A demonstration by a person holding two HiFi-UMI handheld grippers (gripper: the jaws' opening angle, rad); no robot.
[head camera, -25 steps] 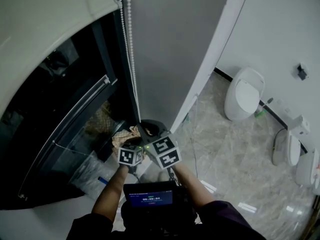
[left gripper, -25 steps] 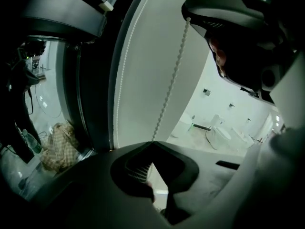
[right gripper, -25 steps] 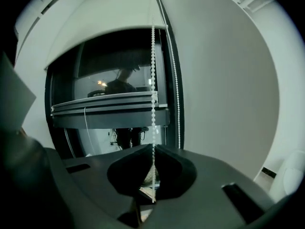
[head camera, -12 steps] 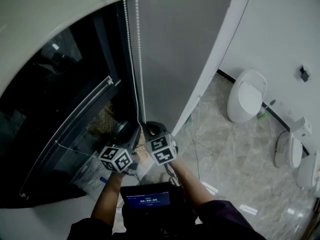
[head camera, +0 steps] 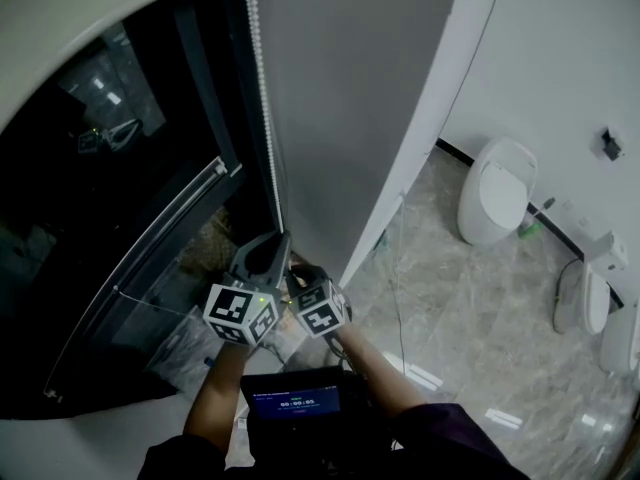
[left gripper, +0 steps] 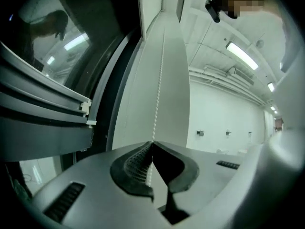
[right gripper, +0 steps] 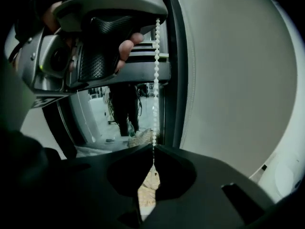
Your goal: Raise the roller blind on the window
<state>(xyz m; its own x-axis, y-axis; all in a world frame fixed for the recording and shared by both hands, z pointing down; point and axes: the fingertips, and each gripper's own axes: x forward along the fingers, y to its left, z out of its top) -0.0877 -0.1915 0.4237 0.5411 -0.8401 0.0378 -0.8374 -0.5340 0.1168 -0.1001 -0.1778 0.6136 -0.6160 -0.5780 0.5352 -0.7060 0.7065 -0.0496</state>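
Beside the dark glass window (head camera: 130, 198), the left gripper (left gripper: 152, 143) and right gripper (right gripper: 153, 162) are both clenched on the white beaded cord (head camera: 268, 138). The pale fabric roller blind (head camera: 60, 28) hangs partly raised. Risk: beads slipping through 2 narrow tip grips.

In the head view the white beaded pull chain (head camera: 262, 88) runs off the top edge; its lower end disappears behind the left gripper (head camera: 272, 250). The grey roller blind (head camera: 350, 98) is cut by the same edge. Print on the small dark screen (head camera: 293, 401), bottom centre, is too small to read. A white floor fixture (head camera: 626, 336) is cropped at right.
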